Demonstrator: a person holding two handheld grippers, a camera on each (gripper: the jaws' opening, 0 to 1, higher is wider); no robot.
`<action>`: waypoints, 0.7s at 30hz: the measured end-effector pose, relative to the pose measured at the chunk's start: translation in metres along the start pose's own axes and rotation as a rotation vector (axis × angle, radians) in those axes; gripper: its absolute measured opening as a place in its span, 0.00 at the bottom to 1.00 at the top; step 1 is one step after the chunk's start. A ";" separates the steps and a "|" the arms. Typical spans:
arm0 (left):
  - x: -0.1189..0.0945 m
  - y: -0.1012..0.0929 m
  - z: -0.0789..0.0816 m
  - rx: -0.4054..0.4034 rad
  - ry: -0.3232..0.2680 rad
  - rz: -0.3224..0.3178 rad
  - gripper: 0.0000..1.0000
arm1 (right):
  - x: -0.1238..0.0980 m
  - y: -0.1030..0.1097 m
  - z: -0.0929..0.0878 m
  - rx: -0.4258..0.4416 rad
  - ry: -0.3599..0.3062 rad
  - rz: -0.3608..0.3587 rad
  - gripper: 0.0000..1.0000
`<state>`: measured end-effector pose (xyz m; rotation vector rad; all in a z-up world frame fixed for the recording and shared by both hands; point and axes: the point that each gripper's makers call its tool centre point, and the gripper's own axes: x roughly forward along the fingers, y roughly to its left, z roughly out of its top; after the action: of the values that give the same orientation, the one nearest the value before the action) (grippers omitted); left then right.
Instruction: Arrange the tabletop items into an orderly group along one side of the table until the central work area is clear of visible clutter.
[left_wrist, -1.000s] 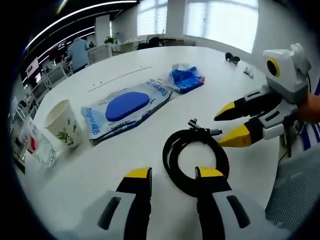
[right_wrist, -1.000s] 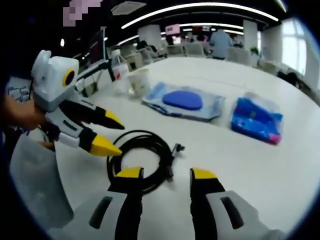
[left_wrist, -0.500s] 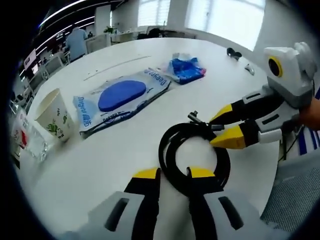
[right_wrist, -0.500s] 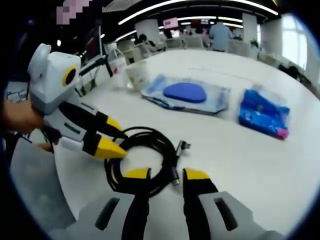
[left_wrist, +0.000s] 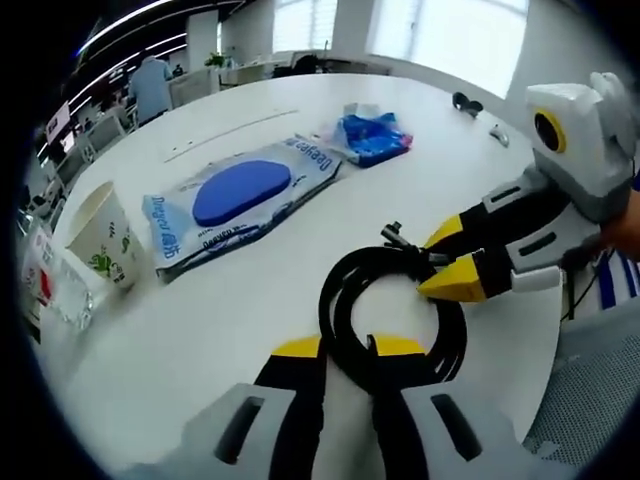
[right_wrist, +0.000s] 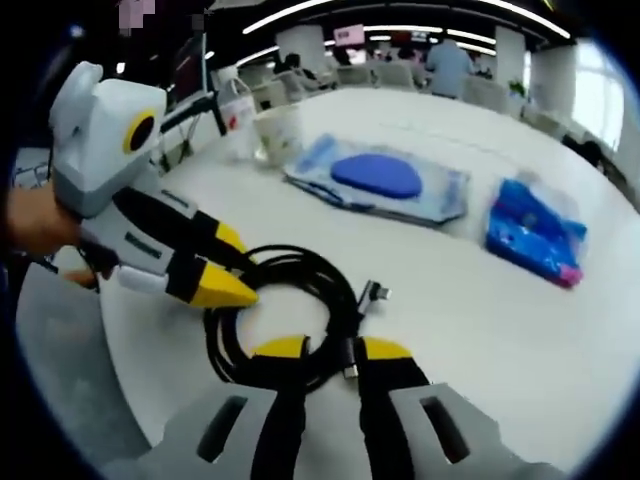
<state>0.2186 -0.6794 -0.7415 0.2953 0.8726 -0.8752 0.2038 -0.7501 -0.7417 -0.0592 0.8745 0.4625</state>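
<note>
A coiled black cable lies on the round white table close to the near edge. My left gripper has its yellow-tipped jaws closed on the coil's near side. My right gripper comes in from the right, and its jaws pinch the coil's far right side beside the plug ends. In the right gripper view the cable runs between the right gripper's closed jaws. There the left gripper grips the coil's left side.
A blue oval pad in a clear wrapper and a blue packet lie mid-table. A paper cup and a clear container stand at the left edge. Small dark and white items lie far right. People sit at desks behind.
Both grippers have moved onto the cable coil, and their jaws have narrowed from wide apart to closed on it. The other items have stayed put.
</note>
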 end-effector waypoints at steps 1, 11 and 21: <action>0.000 0.000 0.000 0.002 -0.001 0.001 0.14 | 0.000 -0.001 0.001 0.003 -0.004 -0.005 0.11; -0.008 0.000 0.004 0.003 -0.028 -0.001 0.10 | -0.011 0.000 0.007 -0.043 -0.063 -0.031 0.09; -0.008 0.000 0.021 0.012 -0.056 0.002 0.09 | -0.018 -0.013 0.024 -0.062 -0.104 -0.040 0.07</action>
<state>0.2274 -0.6869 -0.7217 0.2807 0.8150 -0.8835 0.2164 -0.7625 -0.7140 -0.1085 0.7552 0.4516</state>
